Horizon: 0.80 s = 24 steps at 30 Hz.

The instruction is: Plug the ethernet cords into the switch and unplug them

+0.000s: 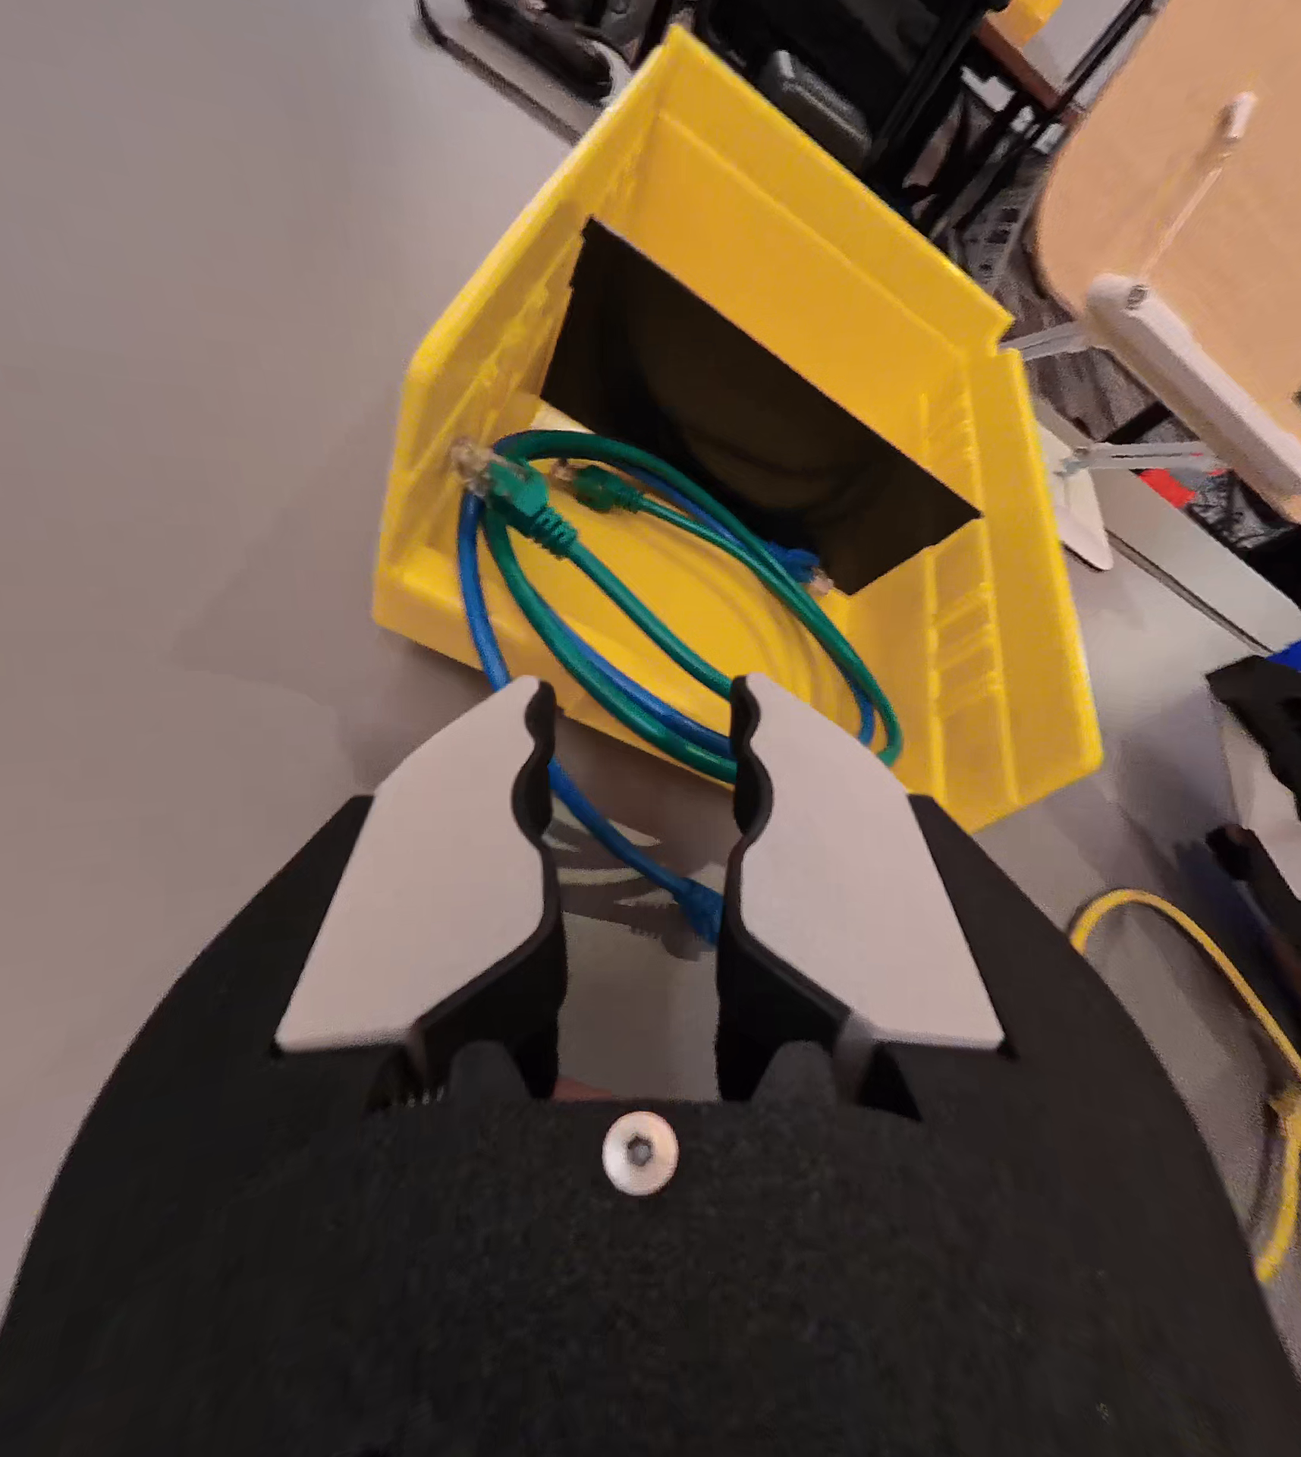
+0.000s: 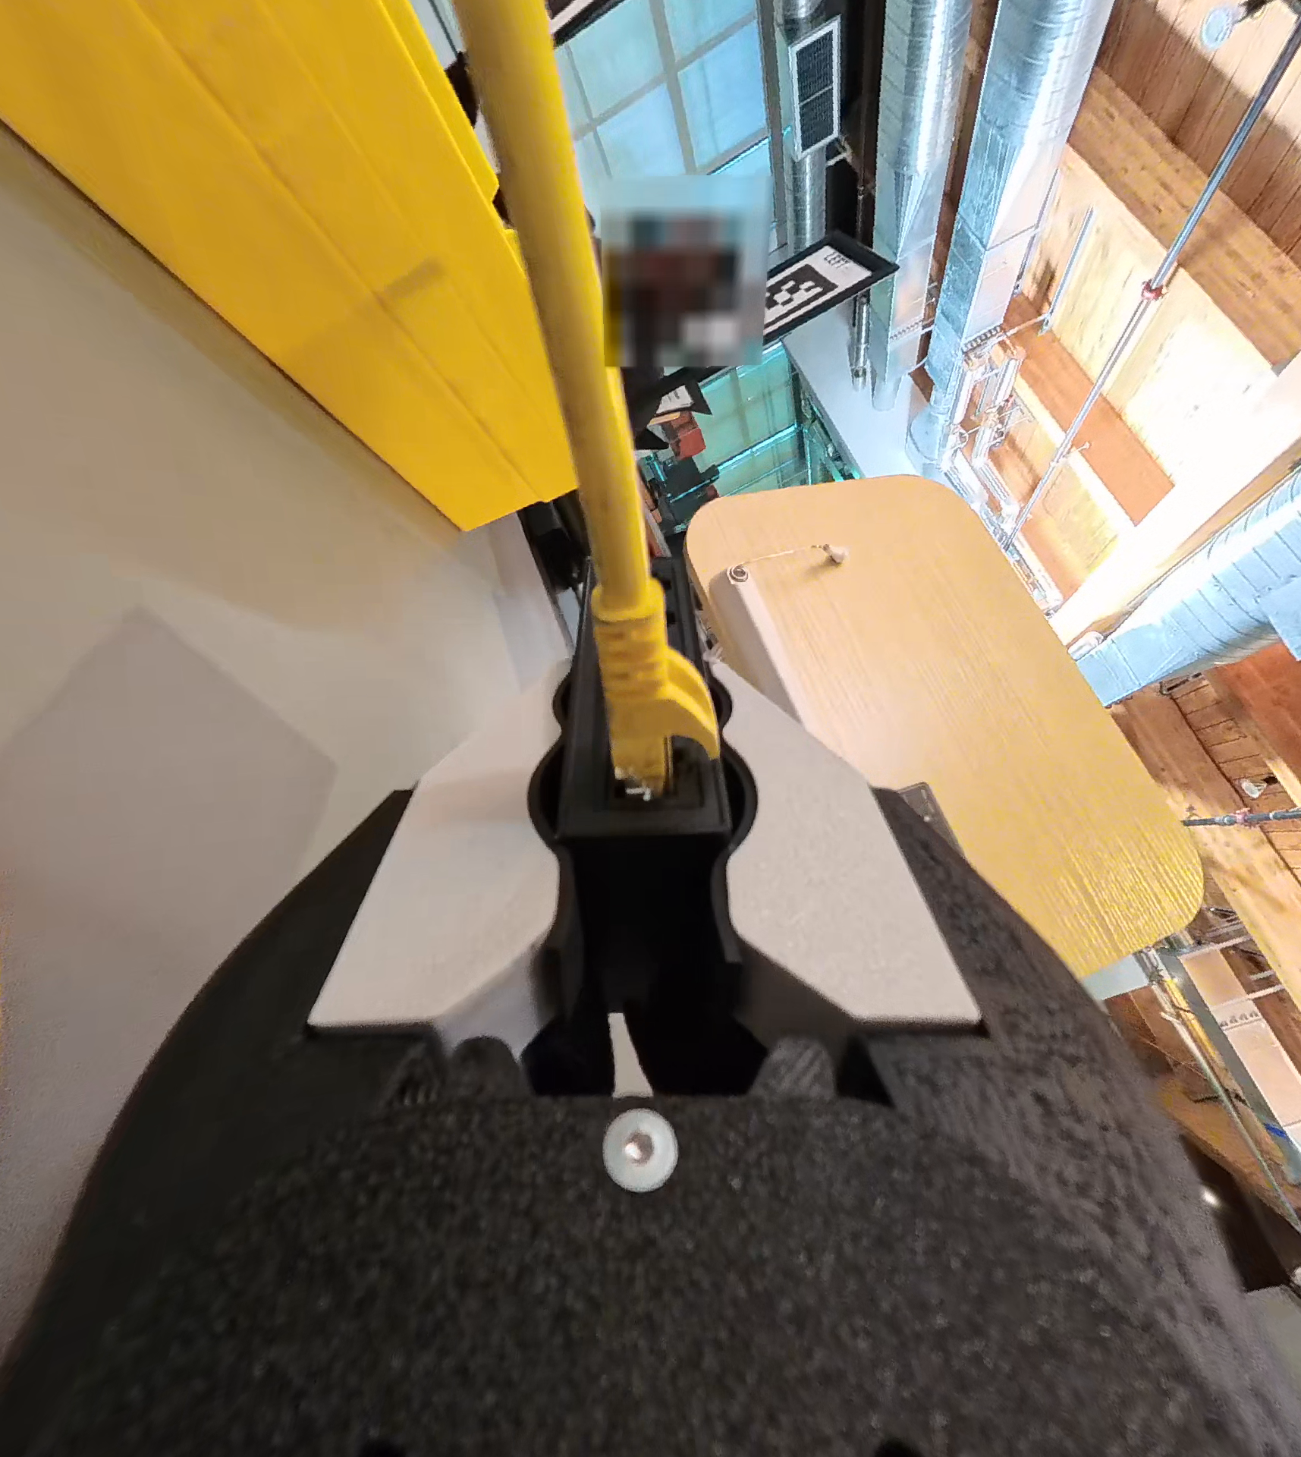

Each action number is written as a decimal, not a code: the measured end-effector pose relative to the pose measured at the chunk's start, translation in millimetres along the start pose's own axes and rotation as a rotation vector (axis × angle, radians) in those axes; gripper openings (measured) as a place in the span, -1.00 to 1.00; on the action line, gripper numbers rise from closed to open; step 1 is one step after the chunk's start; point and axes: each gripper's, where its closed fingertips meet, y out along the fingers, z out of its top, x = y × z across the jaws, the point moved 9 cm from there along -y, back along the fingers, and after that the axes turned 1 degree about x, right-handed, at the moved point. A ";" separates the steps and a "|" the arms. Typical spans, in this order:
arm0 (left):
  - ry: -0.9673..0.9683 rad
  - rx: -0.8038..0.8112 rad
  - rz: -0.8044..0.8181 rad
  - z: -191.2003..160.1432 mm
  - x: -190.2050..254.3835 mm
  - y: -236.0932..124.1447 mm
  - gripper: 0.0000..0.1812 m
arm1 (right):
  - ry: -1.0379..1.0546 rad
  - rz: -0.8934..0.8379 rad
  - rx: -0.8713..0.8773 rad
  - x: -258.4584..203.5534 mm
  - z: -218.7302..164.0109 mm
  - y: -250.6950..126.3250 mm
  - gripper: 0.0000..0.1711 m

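No writing is legible. The left gripper (image 1: 641, 780) is held open and empty before the bin (image 1: 828, 331); the right gripper (image 2: 643, 757) is clamped on the switch (image 2: 643, 820), with the yellow cord (image 2: 592, 394) plugged in.

Hanging marker sign (image 2: 828, 280) bears small unquoted lettering.

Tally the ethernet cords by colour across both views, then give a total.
Yellow cord: 1, plugged into the black switch that the right gripper clamps.
Green cord: 1, in the yellow bin.
Blue cord: 1, trailing out of the bin.
Total: 3
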 end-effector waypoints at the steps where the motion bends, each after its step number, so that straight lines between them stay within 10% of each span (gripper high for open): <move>1: -0.011 -0.009 0.007 -1.0 -2.9 2.3 -0.54 | 0.005 0.006 -0.002 -0.4 -0.5 0.2 -0.69; 5: -0.041 -0.052 -0.056 -4.9 -4.4 11.5 -0.82 | 0.002 0.034 -0.009 -4.0 -1.6 1.2 -0.68; 24: 0.431 0.228 -0.160 29.4 68.6 -30.6 -0.93 | 0.019 -0.048 0.021 5.9 -0.4 -1.5 -0.68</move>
